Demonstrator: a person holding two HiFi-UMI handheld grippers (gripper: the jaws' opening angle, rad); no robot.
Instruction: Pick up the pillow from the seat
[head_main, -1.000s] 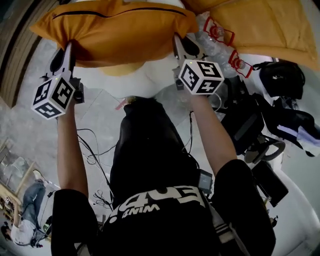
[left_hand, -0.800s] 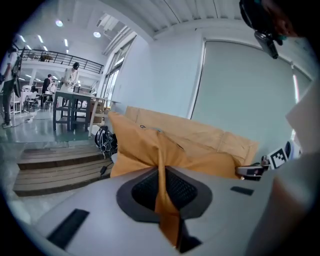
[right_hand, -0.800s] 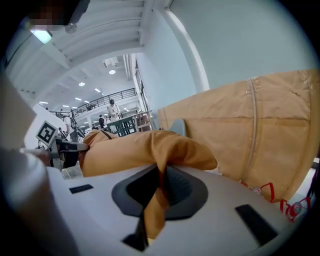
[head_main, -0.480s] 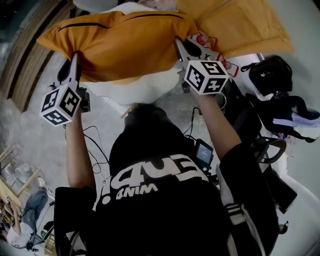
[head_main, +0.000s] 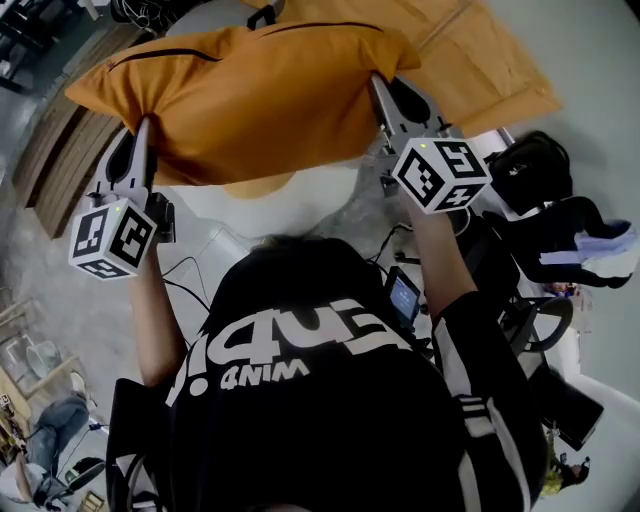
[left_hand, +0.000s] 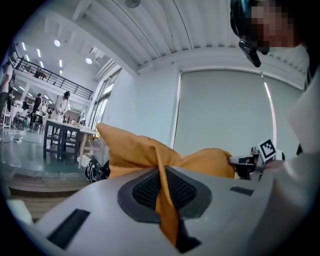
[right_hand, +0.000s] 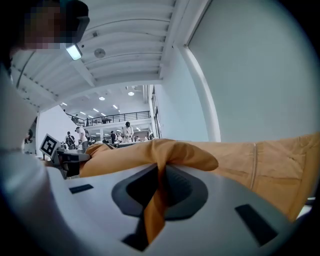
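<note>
An orange pillow (head_main: 255, 95) with a black zip hangs in the air in the head view, stretched between both grippers above a white seat (head_main: 270, 195). My left gripper (head_main: 140, 135) is shut on the pillow's near left corner; in the left gripper view a fold of the orange pillow (left_hand: 160, 165) is pinched between the jaws. My right gripper (head_main: 382, 90) is shut on the near right corner, and the right gripper view shows the pillow's cloth (right_hand: 160, 160) nipped between its jaws.
A second orange cushion (head_main: 480, 60) lies at the back right. Black bags and gear (head_main: 545, 210) stand to the right. Wooden steps (head_main: 60, 160) run along the left. Cables trail over the grey floor (head_main: 40, 270). Far-off people and tables (left_hand: 60, 130) show in the left gripper view.
Both grippers have lifted the pillow higher off the white seat, and the head view has swung so that more of the person's back shows. Both grips hold as before.
</note>
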